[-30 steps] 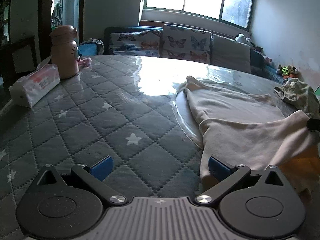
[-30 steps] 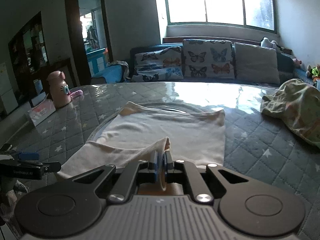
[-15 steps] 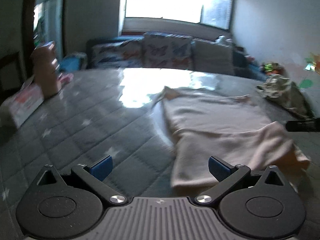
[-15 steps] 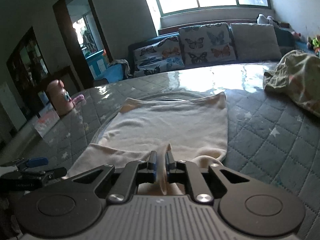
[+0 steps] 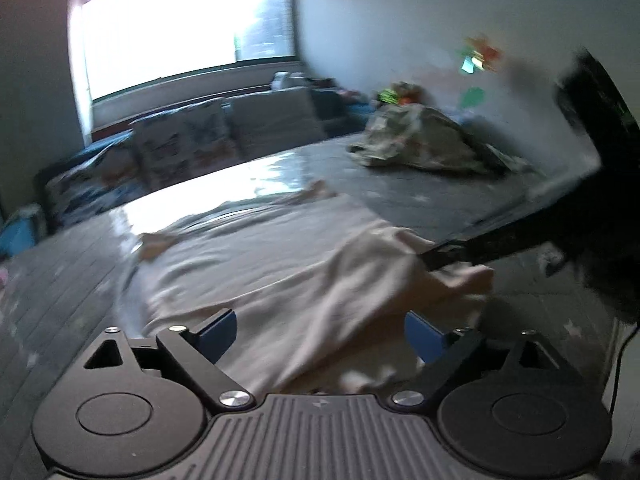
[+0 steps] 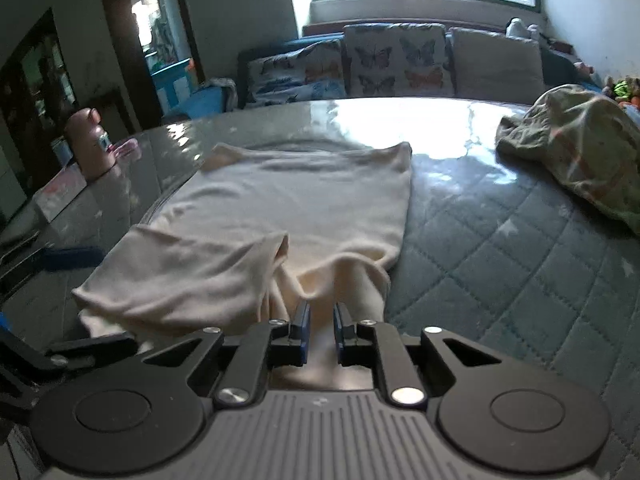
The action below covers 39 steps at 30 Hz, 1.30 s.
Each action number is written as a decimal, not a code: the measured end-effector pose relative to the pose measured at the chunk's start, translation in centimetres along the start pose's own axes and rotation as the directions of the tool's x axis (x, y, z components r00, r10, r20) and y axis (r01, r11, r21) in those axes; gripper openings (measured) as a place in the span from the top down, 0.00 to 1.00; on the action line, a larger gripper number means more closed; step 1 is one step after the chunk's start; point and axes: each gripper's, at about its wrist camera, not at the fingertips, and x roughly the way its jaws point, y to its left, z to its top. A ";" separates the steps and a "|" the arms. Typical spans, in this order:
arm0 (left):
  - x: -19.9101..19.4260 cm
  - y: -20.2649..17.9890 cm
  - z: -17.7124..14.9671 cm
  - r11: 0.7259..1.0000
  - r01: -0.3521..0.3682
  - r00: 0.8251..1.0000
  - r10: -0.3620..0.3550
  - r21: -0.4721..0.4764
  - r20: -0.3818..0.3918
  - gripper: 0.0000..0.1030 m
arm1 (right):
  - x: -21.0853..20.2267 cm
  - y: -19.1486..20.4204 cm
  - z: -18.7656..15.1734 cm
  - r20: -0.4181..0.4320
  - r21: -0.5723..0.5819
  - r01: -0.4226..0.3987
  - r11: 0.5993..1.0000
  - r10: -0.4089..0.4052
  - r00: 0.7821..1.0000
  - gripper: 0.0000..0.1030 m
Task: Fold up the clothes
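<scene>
R gripper [image 6: 321, 328]: jaws parted a little, a narrow gap betw. the blue pads, cream cloth bunched right in front of and under them; can't tell if any fabric is in the gap. L gripper [image 5: 320, 330]: jaws wide apart, nothing betw. them, hovering over the near edge of the cream garment [image 6: 320, 196]. Garment lies spread on the quilted grey surface [image 6: 500, 248], near-left corner folded over. Crumpled patterned cloth [image 6: 580, 152] sits well apart to the R. Pink bottle [image 6: 86, 142] far L.

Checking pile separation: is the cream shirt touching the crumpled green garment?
Apart. The right wrist view shows a wide stretch of bare quilted cover between the cream shirt and the green garment.
</scene>
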 end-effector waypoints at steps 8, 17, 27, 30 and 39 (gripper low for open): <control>3.3 -2.7 0.3 0.986 0.065 0.997 -0.059 0.155 -0.040 0.31 | 0.1 0.0 0.5 -0.013 -0.019 -0.070 0.997 0.070 0.997 0.73; 3.2 -1.0 0.4 0.993 0.068 0.997 -0.065 0.097 -0.034 0.87 | -0.4 -0.3 0.4 0.001 -0.015 -0.073 0.997 0.073 0.997 0.64; -1.1 4.9 2.9 0.992 0.064 0.993 -0.052 -0.113 0.105 0.91 | -0.3 1.9 -0.6 0.002 -0.118 -0.045 0.992 0.046 0.999 0.64; -1.1 4.6 2.9 0.996 0.050 0.995 -0.043 -0.079 0.088 0.91 | 0.1 3.1 -1.0 -0.021 -0.190 -0.015 0.982 0.011 1.000 0.64; 0.3 5.7 1.4 0.991 0.054 0.998 -0.053 -0.121 0.015 0.84 | -0.3 2.8 -1.6 -0.051 -0.210 0.022 0.977 -0.034 0.998 0.64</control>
